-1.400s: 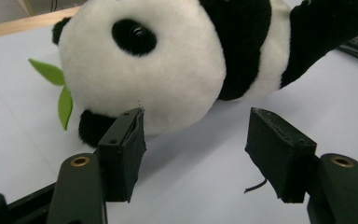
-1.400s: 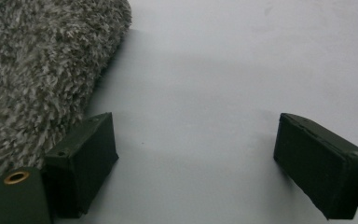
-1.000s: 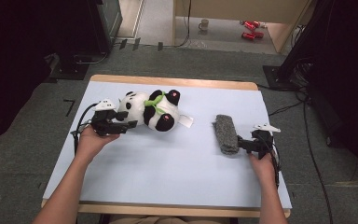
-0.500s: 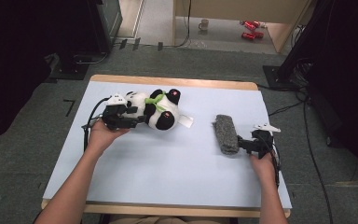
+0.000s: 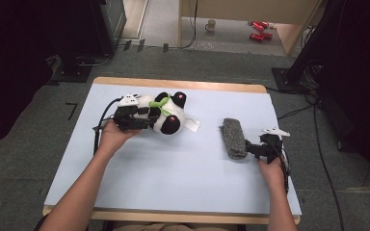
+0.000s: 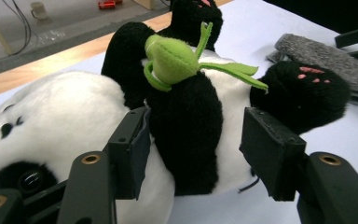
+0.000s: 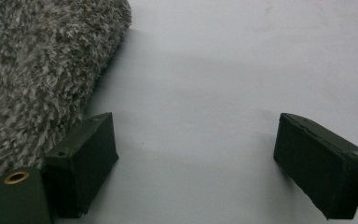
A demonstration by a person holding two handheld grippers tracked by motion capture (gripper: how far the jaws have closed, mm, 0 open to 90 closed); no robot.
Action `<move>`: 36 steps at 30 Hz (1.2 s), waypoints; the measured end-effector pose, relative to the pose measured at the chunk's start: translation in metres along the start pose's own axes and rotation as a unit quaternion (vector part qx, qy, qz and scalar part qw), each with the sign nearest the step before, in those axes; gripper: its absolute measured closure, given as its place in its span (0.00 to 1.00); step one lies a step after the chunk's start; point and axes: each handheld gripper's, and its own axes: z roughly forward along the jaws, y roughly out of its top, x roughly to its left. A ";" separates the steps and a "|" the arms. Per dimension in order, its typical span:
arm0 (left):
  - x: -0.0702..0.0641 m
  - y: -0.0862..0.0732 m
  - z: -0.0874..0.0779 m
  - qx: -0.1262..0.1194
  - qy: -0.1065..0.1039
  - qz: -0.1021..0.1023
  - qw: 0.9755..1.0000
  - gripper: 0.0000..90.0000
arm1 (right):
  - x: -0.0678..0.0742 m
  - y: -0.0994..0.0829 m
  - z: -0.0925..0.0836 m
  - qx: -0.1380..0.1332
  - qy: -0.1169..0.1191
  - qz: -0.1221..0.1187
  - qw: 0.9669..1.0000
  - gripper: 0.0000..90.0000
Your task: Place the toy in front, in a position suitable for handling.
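1. Jaws of our left gripper [image 6: 193, 154] stand about half open and have just been closing; the black arm of the plush panda [image 6: 186, 135] lies between them, the near pad touching its fur, the far pad just apart.
2. Beyond those jaws sits the panda's green leaf [image 6: 177, 60] (a felt sprig).
3. Our right gripper [image 7: 196, 158] gapes wide over bare table [image 7: 223, 70], holding nothing; the grey fuzzy cloth [image 7: 32, 79] lies just outside its left jaw, touching it.

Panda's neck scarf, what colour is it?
Bright green scarf, clearest in the left gripper view.
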 end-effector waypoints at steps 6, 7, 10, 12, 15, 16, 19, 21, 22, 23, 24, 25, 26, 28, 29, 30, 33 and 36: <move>-0.004 -0.002 0.011 0.004 0.028 0.018 0.999 0.60 | 0.000 0.000 0.000 0.000 0.000 0.000 1.000 0.14; -0.003 -0.002 0.012 0.003 0.029 0.014 0.999 0.60 | 0.000 0.000 0.000 0.000 0.000 0.000 1.000 0.14; 0.000 -0.005 0.013 0.010 0.015 -0.009 1.000 0.74 | 0.000 0.000 0.000 0.000 0.000 0.000 1.000 0.14; -0.002 -0.007 0.011 0.006 0.018 -0.021 1.000 0.80 | 0.000 0.000 0.000 0.000 0.000 0.000 1.000 0.14; -0.004 -0.006 0.008 0.005 0.018 -0.037 0.999 0.84 | 0.000 0.000 0.000 0.000 0.000 0.000 1.000 0.14; -0.006 -0.005 0.006 0.005 0.018 -0.041 0.999 0.85 | 0.000 0.000 0.000 0.000 0.000 0.000 1.000 0.14; -0.013 -0.002 0.003 0.011 0.013 -0.049 0.999 0.85 | 0.000 0.000 0.000 0.000 0.000 0.000 1.000 0.14; -0.021 -0.001 -0.001 0.013 0.007 -0.056 0.998 0.86 | 0.000 0.000 0.000 0.000 0.000 0.000 1.000 0.14; -0.031 -0.002 -0.005 0.015 0.006 -0.056 0.998 0.86 | 0.000 0.000 0.000 0.001 0.000 0.000 1.000 0.14; -0.031 -0.002 -0.005 0.015 0.006 -0.056 0.998 0.86 | 0.000 0.000 0.000 0.001 0.000 0.000 1.000 0.14; -0.039 -0.003 -0.007 0.018 0.006 -0.057 0.998 0.86 | 0.000 0.000 0.000 0.001 0.000 0.000 1.000 0.14; -0.043 -0.004 -0.008 0.020 0.006 -0.057 0.998 0.86 | 0.000 0.000 0.000 0.001 0.000 0.000 1.000 0.14; -0.051 -0.005 -0.010 0.019 0.005 -0.058 0.998 0.86 | 0.000 0.000 0.000 0.001 0.000 0.001 1.000 0.14; -0.063 -0.008 -0.012 0.021 0.007 -0.062 0.998 0.85 | 0.000 0.000 0.000 0.001 0.000 0.001 1.000 0.14; -0.068 -0.008 -0.012 0.021 0.008 -0.061 0.998 0.85 | 0.000 0.001 0.000 0.002 -0.001 0.001 1.000 0.14; -0.077 -0.010 -0.013 0.020 0.009 -0.063 0.998 0.85 | 0.000 0.001 0.000 0.002 0.000 0.001 1.000 0.14; -0.088 -0.011 -0.014 0.022 -0.006 -0.074 0.997 0.85 | 0.000 0.002 0.000 0.006 0.002 0.000 1.000 0.14; -0.104 -0.015 -0.014 0.019 -0.017 -0.071 0.997 0.84 | -0.003 0.006 -0.001 0.020 0.004 0.000 1.000 0.19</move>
